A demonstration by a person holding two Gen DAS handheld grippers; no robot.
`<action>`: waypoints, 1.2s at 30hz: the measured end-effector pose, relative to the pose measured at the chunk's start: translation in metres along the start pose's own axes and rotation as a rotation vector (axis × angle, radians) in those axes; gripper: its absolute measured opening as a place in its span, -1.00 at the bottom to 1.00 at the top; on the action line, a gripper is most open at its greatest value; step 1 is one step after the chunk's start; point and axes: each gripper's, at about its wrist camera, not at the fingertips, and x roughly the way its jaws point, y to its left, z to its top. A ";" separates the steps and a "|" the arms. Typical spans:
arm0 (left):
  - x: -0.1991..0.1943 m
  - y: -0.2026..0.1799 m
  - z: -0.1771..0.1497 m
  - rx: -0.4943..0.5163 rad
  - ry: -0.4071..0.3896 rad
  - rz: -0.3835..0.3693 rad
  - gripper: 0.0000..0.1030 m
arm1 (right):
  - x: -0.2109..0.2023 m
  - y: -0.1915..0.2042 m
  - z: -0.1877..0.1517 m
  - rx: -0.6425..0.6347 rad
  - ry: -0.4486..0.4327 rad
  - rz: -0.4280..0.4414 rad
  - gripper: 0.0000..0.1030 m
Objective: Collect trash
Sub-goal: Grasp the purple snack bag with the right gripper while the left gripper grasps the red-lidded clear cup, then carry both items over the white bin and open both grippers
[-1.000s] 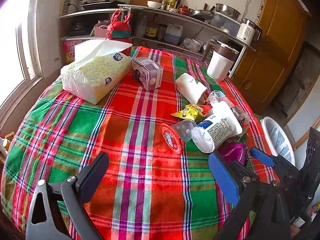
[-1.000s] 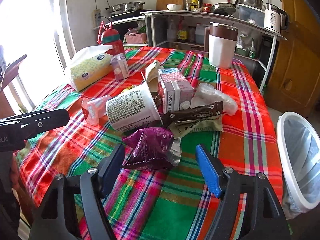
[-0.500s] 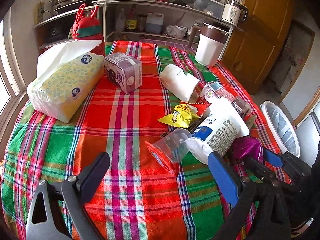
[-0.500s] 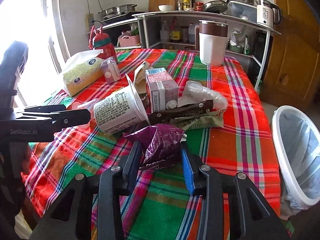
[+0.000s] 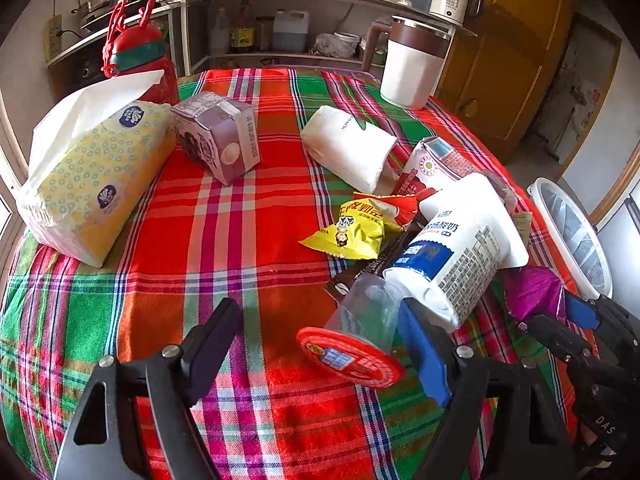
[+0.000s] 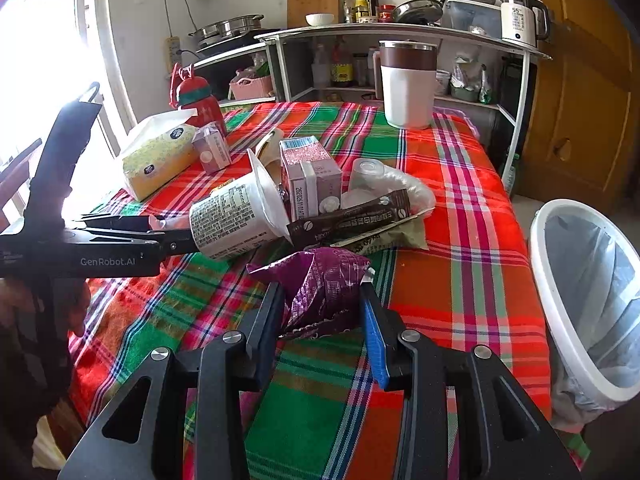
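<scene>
Purple wrapper [image 6: 324, 292] clamped in right hand-held gripper [image 6: 326, 316]

Purple wrapper [image 6: 320, 292]; red-green plaid tablecloth [image 6: 460, 280]

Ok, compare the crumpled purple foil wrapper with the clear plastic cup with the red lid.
The purple foil wrapper is opaque and crushed; the clear cup with the red lid is see-through and keeps its shape. The right gripper is clamped on the wrapper; the cup lies on its side between the left gripper's unclosed fingers. Both are on the plaid tablecloth.
</scene>
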 end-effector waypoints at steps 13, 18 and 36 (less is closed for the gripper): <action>-0.005 -0.012 -0.003 0.017 -0.002 -0.001 -0.12 | -0.004 -0.004 -0.001 0.007 -0.014 0.025 -0.24; -0.008 -0.016 -0.007 0.010 0.000 0.015 -0.12 | -0.008 -0.007 -0.001 0.017 -0.026 0.033 -0.24; -0.072 -0.071 0.002 0.088 -0.140 -0.037 -0.12 | -0.061 -0.037 0.005 0.060 -0.146 0.032 -0.24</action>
